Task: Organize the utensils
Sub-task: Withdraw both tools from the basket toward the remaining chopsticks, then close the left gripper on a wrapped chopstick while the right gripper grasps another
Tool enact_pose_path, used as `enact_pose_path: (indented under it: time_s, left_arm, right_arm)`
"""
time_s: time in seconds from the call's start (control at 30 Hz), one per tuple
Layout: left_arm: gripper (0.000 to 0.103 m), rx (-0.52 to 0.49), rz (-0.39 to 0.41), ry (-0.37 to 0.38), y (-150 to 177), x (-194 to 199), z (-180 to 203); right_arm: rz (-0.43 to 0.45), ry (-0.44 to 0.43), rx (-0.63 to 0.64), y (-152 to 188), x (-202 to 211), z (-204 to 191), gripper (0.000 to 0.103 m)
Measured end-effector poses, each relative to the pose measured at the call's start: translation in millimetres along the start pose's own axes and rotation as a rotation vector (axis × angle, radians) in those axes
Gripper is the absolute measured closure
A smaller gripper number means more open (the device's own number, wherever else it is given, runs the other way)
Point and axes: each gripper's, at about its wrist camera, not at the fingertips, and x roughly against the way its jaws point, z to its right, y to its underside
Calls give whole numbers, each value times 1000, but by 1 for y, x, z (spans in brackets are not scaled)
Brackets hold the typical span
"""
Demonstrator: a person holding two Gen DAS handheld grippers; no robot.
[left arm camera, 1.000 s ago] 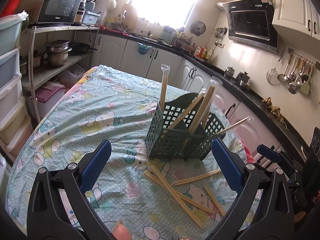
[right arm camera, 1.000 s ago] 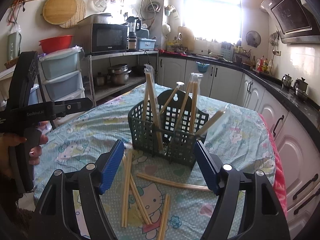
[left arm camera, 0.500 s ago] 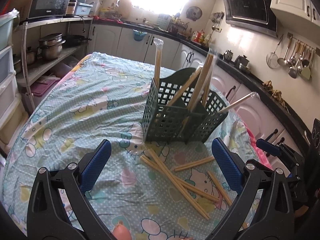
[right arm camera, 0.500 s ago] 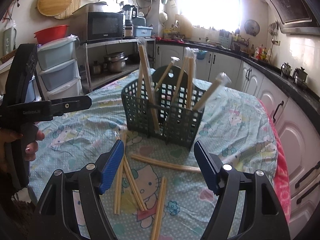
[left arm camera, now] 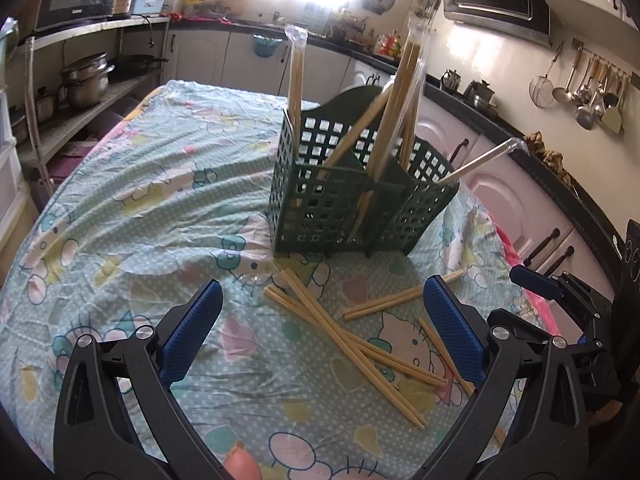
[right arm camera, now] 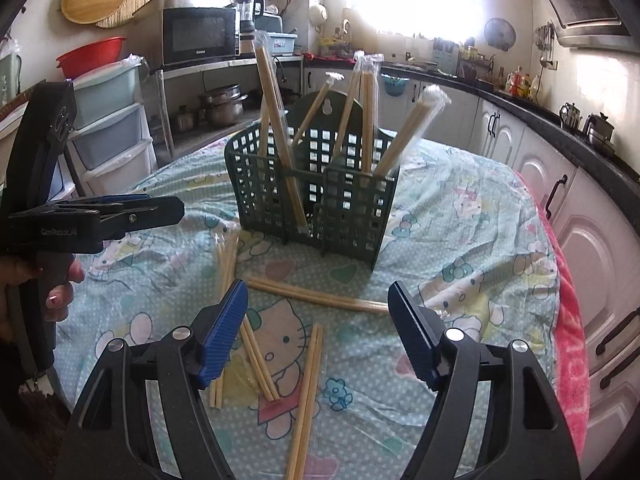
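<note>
A dark green slotted utensil basket [left arm camera: 352, 200] [right arm camera: 316, 184] stands on the table and holds several plastic-wrapped chopstick pairs upright or leaning. Several loose wooden chopstick pairs [left arm camera: 352, 340] [right arm camera: 308, 384] lie scattered on the cloth in front of it. My left gripper [left arm camera: 320, 320] is open and empty, above the loose chopsticks. My right gripper [right arm camera: 320, 324] is open and empty, above one chopstick pair [right arm camera: 320, 298]. The left gripper also shows in the right wrist view [right arm camera: 100, 220].
The table wears a light blue cartoon-print cloth [left arm camera: 140, 184]. White cabinets and a dark counter [right arm camera: 560, 128] run behind and to the right. A shelf with pots and a microwave [right arm camera: 200, 36] and plastic drawers [right arm camera: 108, 120] stand to the left.
Both grippers have moved closer to the basket and lower over the loose chopsticks. Both stay open and empty.
</note>
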Motion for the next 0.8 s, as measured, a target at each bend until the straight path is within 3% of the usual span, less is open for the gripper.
enact_pose_path:
  time_s: [0.3, 0.53, 0.8]
  left_arm:
    - [11, 17, -70, 21, 0, -26, -4]
    - [11, 36, -120, 29, -2, -47, -9]
    - [23, 70, -178, 29, -4, -71, -21]
  right_arm:
    - [-72, -16, -22, 10, -17, 6, 34]
    - [-129, -39, -16, 17, -31, 5, 45]
    - [-199, -66, -29, 23, -50, 7, 58]
